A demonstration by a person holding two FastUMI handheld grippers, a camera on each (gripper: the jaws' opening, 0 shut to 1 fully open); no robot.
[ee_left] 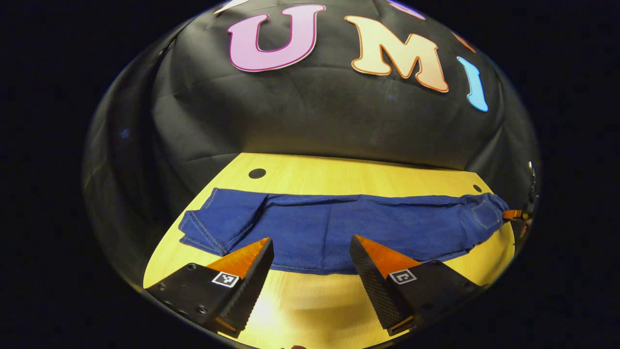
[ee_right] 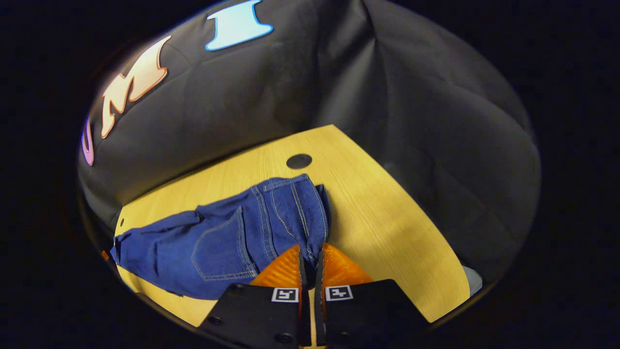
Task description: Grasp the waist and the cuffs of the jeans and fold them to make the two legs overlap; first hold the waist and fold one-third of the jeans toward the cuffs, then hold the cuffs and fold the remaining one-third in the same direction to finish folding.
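A: Surface?

B: Pale wood-grain counter (ee_left: 310, 177), lit warm yellow, glare patch at the near edge in the left gripper view. 2 dark round spots near the far edge there, 1 at the left (ee_left: 256, 173), 1 smaller at the right (ee_left: 477, 188). Curved by the fisheye.

A: Room?

B: Black cloth wall (ee_left: 310, 116) close behind the counter, creased, draped right down to the far edge. Same cloth in the right gripper view, wrapping round a corner of the counter, deep folds on the right.

A: Jeans?

B: Blue jeans (ee_left: 339, 228) lying flat lengthwise across the counter, legs stacked 1 over the other. Cuffs (ee_left: 201, 232) toward the left, waist (ee_left: 484, 213) with a back pocket toward the right. Right gripper view: waist end close up, pocket and stitching plain, fabric bunched upward toward the fingers.

A: Left hand-held gripper (ee_left: 310, 252)?

B: Spread wide, fingers apart, above the near hem at mid-leg. Nothing between them. Contact with the cloth not clear.

A: Right hand-held gripper (ee_right: 310, 259)?

B: Pressed nearly together, pinching the waist edge of the jeans between both fingers. Also seen far off in the left gripper view at the waist end, small, at the right rim.
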